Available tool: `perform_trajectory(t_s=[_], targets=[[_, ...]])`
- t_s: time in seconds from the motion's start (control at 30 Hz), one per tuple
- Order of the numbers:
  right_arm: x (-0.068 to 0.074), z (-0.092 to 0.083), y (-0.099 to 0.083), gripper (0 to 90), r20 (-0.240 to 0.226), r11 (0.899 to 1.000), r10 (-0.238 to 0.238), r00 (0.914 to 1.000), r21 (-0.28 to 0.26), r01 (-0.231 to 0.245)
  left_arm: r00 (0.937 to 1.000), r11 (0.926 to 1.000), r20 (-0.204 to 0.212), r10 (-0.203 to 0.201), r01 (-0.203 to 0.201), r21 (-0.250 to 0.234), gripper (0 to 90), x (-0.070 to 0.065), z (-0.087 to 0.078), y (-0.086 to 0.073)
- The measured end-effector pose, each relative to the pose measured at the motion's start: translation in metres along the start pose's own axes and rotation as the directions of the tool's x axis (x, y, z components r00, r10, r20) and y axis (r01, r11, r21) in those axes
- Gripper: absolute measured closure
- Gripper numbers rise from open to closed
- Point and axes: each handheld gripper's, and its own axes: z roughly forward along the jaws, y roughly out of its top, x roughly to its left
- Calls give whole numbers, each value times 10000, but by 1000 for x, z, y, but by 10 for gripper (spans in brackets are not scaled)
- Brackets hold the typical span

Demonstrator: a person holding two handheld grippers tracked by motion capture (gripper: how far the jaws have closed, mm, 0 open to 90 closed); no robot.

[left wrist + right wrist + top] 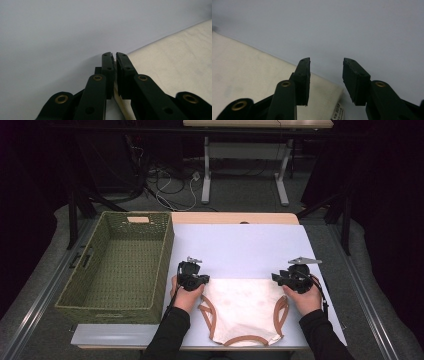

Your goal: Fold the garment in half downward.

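Note:
A cream garment (242, 310) with brown trim lies flat on the pale table (240, 245), near its front edge. My left gripper (196, 280) sits at the garment's far left corner. In the left gripper view the jaws (114, 56) are pressed together on the edge of the cream fabric (175, 62). My right gripper (286, 279) rests at the far right corner. In the right gripper view its jaws (326, 62) stand apart, and the corner of the cloth (249, 75) with a small label (338, 112) lies between them, untouched by the pads.
A green woven basket (165, 250) stands along the table's left side, close to my left hand. Bare table stretches beyond the garment. On the floor behind are the legs of another table (206, 180) and loose cables (170, 182).

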Motion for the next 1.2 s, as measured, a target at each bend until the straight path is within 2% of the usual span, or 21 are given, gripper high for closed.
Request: perform_trajectory(t_s=[0.23,0.5,0.6,0.73,0.87,0.93,1.0,1.07,1.2], targets=[[-7,1,-3,610,147,9991,219,9997,350,-224,10000,9997,-14,-56,56,-239,868,-1,-3,-1],[-14,2,-11,630,60,9964,213,9998,821,-217,9999,9994,-90,110,-113,-337,874,-3,-5,-1],[-13,3,-12,667,125,9960,-13,9999,897,2,10000,9992,-36,22,-23,-394,875,-3,-6,-1],[-11,5,-12,736,60,9962,-262,9996,835,256,10000,9993,8,-30,30,-369,875,-3,-6,-1],[-8,5,-12,828,-136,9950,-231,9996,967,243,9999,9992,92,-59,63,-392,875,-4,-8,-1],[-8,4,-11,870,-108,9952,-387,9992,896,395,9999,9991,102,-28,32,-432,875,-4,-9,0],[-7,2,-10,884,-244,9962,-207,9995,836,227,9999,9990,128,-31,37,-450,875,-4,-11,0],[-8,0,-8,887,-239,9970,-309,9992,708,326,9999,9987,159,-8,16,-503,875,-4,-12,1],[-6,-6,-5,890,-332,9985,-220,9992,489,236,9997,9982,231,-50,64,-589,876,-4,-14,1]])
